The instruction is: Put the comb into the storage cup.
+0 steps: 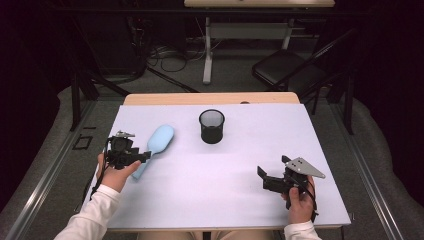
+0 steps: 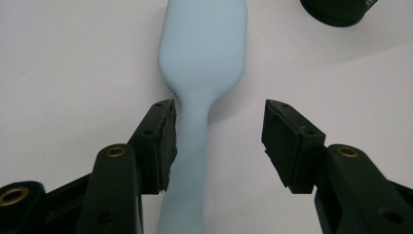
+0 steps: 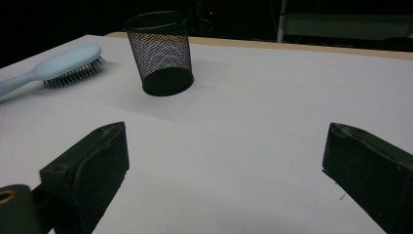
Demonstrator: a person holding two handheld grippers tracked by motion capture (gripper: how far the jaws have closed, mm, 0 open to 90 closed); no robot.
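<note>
You are working at a pale lavender-white sheet covering the tabletop [image 1: 220,170], whose light wooden edge [image 1: 210,98] is showing at the far side. Your left tongs [image 1: 146,156] are standing about half open around the handle of a pale blue plastic hairbrush [image 1: 156,146]: in the left gripper view one pad [image 2: 164,141] is sitting right against the handle while the other [image 2: 285,141] is standing clear of it, so nothing is being squeezed. The hairbrush [image 2: 202,73] is lying flat on the left part of the sheet, bristles down, head pointing away from you and toward a black wire-mesh cup [image 1: 212,126], which is standing upright near the middle of the far half, well apart from the brush. Your right tongs [image 1: 266,176] are gaping wide and holding nothing, resting low over the near right part of the sheet. Beyond the tabletop the room is lying dark: grey floor, loose cables, the white legs of a second desk [image 1: 207,50] and a black folding chair [image 1: 290,67] at the right.
</note>
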